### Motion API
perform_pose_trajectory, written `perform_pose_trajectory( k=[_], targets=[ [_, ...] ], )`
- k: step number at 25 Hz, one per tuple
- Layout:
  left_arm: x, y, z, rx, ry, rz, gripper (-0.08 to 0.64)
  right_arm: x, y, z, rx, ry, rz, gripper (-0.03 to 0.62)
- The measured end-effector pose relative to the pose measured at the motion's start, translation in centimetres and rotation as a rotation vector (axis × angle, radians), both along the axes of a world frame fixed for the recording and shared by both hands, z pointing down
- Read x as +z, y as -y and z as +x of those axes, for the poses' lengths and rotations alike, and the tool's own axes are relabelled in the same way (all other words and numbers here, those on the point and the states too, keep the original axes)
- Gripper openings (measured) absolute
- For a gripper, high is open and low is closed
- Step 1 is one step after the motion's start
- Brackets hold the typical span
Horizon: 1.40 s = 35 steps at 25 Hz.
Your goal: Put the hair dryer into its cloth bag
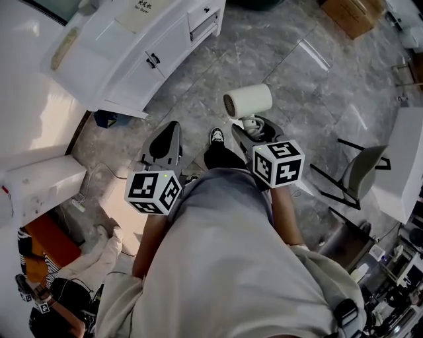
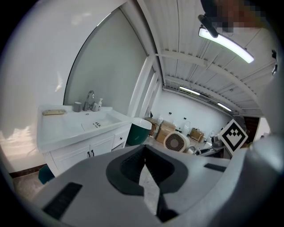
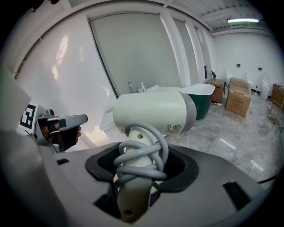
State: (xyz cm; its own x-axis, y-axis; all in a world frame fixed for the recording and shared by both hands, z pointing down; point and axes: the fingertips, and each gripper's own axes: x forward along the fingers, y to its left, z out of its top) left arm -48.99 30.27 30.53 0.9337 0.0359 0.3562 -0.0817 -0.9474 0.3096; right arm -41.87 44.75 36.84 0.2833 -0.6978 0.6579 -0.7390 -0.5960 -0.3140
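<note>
Grey marble floor [image 1: 297,72] carries a white sink cabinet [image 1: 142,63]; well right of the cabinet stand a cardboard box [image 1: 353,13] and a chair [image 1: 362,173].

Nothing can be read in full. A small round prohibition sign and lines of tiny print are seen on the barrel of the hair dryer [image 3: 151,113], right of centre in the right gripper view. Illegible dark characters are printed on the counter [image 2: 57,133] at centre left and on a pale sheet [image 1: 135,16] at the top. Square coded patterns are borne by the left marker cube [image 1: 153,191] and the right marker cube [image 1: 278,163].
</note>
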Motion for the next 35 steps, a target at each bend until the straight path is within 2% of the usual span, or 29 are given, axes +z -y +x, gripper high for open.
perform_pose_trajectory(
  k=[15,23,29,35],
  targets=[
    [0.0,-1.9,10.9,0.011,0.016,0.016,0.006,1.8,-3.0,11.0,0.007,0.023,-0.022,0.253],
    [1.1,-2.3,12.8,0.010,0.045,0.005,0.006,2.9,-4.7,13.5,0.037,0.043,-0.040,0.253],
    [2.3,-1.4,14.2,0.008,0.050,-0.027,0.006,4.0,-4.1,14.4,0.028,0.055,-0.073,0.253],
    [3.0,0.1,18.1,0.042,0.032,-0.054,0.006,4.4,-2.4,17.0,0.043,0.050,-0.098,0.253]
  ],
)
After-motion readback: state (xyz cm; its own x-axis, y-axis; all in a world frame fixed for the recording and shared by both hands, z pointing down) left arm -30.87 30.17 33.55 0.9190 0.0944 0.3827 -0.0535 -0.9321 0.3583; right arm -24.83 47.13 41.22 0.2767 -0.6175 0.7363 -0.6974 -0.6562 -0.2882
